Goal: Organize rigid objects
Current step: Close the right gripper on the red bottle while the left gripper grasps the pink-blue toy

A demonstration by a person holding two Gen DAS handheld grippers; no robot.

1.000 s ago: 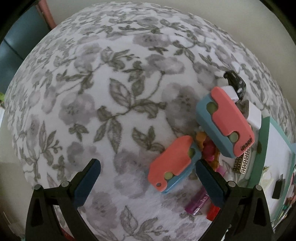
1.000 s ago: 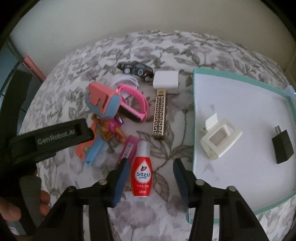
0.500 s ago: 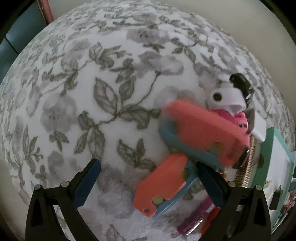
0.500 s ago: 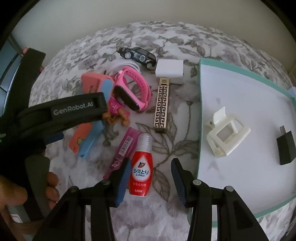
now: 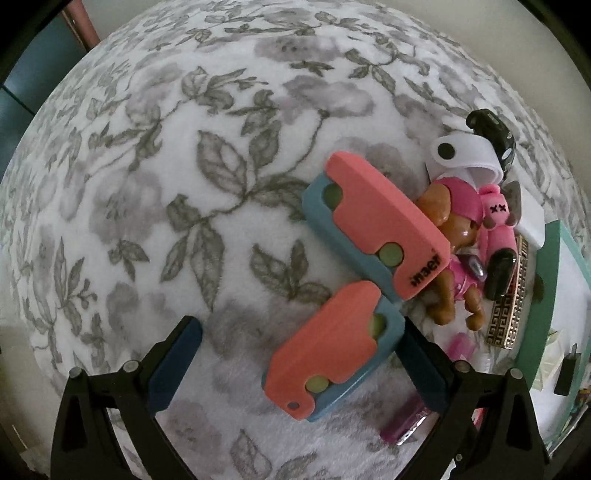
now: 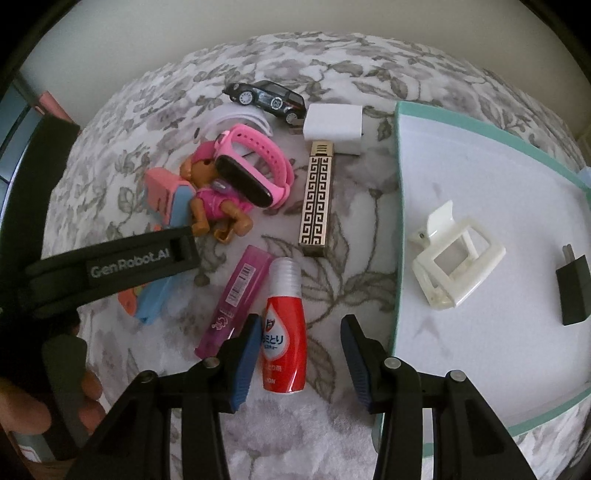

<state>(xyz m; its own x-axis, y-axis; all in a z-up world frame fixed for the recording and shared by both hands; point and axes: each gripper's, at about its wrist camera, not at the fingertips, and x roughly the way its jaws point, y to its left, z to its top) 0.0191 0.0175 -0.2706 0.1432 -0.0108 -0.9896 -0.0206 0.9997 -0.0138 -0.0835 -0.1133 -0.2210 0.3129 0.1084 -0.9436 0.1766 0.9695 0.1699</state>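
The left gripper [image 5: 301, 360] has its jaws wide apart — a pink-and-blue toy [image 5: 332, 349] lies between them. The right gripper [image 6: 297, 360] has its jaws apart around a red bottle [image 6: 283, 343] — not squeezing it.

This looks like a room in a home. A soft, fluffy white cloth with grey flowers and leaves [image 6: 332, 55] covers the whole top. Home things and toys lie on it: a small black toy car [image 6: 266, 98] at 12 o'clock, a little brown doll in pink clothes [image 6: 214, 199] and a pink plastic wrist watch [image 6: 255, 173] at 10 o'clock. A plain cream wall [image 6: 295, 18] stands behind.
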